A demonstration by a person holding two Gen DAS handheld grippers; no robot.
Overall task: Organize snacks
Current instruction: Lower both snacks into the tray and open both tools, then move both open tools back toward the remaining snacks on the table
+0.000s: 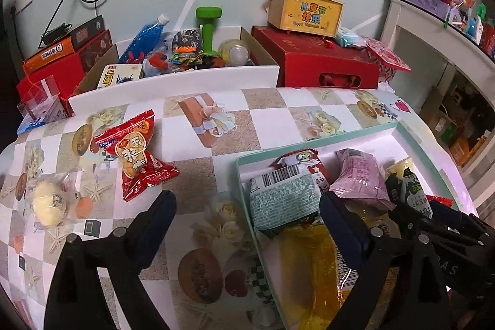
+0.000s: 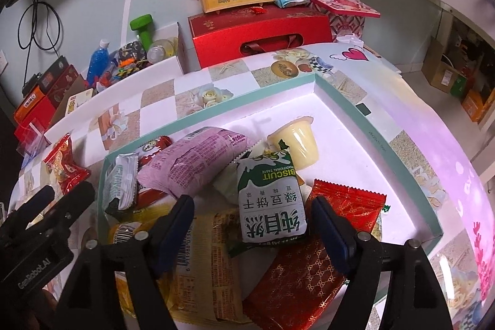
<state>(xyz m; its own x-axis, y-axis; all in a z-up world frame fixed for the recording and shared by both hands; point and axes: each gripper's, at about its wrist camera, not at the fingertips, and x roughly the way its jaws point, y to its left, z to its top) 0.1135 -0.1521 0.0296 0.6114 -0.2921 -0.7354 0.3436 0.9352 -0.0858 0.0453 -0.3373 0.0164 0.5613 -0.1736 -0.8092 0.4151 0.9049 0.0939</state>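
Observation:
A teal-rimmed box [image 2: 340, 101] with a white inside holds several snacks: a pink packet [image 2: 191, 163], a yellow jelly cup [image 2: 297, 144], a red-gold packet [image 2: 309, 277] and a grey packet [image 2: 120, 184]. My right gripper [image 2: 252, 203] is open over the box. A green-white biscuit packet [image 2: 269, 206] lies loose between its fingers. My left gripper [image 1: 247, 206] is open and straddles the box's left wall [image 1: 247, 181], with the grey packet [image 1: 281, 200] by its right finger. On the tablecloth to the left lie a red packet [image 1: 136, 156] and a clear-wrapped yellow cake [image 1: 49, 203].
Behind the table stand a cardboard box [image 1: 263, 51] with a green dumbbell [image 1: 208, 27] and a blue bottle [image 1: 145, 39], a red gift box [image 1: 324, 64] and a yellow case [image 1: 304, 10]. A white shelf [image 1: 433, 33] stands on the right.

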